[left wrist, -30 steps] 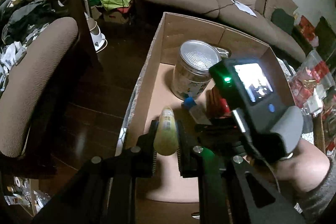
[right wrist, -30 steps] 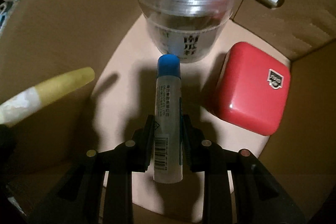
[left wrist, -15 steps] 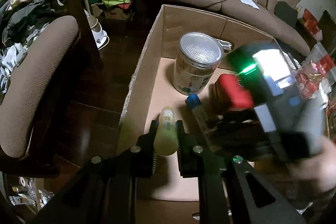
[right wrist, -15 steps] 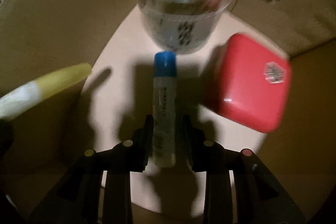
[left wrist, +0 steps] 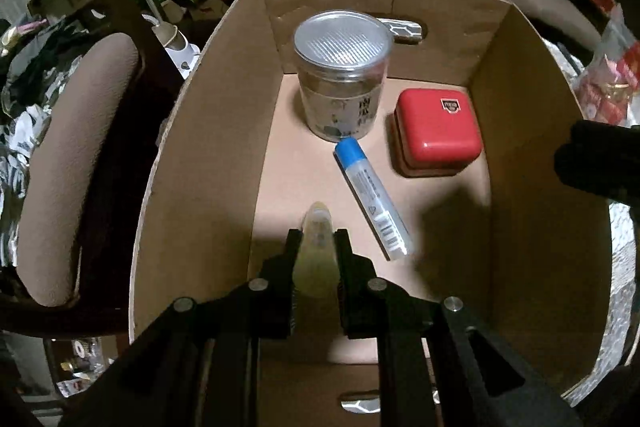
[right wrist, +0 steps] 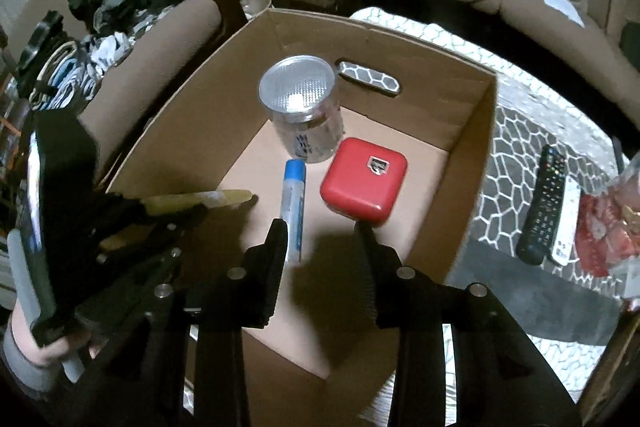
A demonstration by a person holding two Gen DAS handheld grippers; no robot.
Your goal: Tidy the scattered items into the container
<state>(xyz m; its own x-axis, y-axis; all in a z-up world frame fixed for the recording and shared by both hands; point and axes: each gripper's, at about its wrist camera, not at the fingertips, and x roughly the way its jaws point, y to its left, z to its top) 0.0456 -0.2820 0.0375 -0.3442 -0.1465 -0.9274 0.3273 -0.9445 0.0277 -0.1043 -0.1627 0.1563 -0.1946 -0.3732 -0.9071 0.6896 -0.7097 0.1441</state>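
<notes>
The left hand-held gripper [left wrist: 316, 251] pinches a small yellow tube [left wrist: 316, 259] by its lower body, the rounded tip pointing forward over the floor of the cardboard box [left wrist: 200, 147], near the box's front-left corner. The tube looks light, smooth and a little squashy — a firm squeeze at the middle is probably safer than at the tapered tip, where it could slide out.

The right hand-held gripper [right wrist: 322, 239] hangs spread and empty above the box. Inside the box, a blue-capped glue stick [left wrist: 370, 195] lies flat, its cap just beside a clear lidded jar [left wrist: 342, 75]; a red case [left wrist: 436, 131] sits on the jar's right.

The glue stick seems rigid and light — best taken across its barrel. A black remote control [right wrist: 542, 203] lies outside the box on its right, on the patterned table [right wrist: 520, 147].
</notes>
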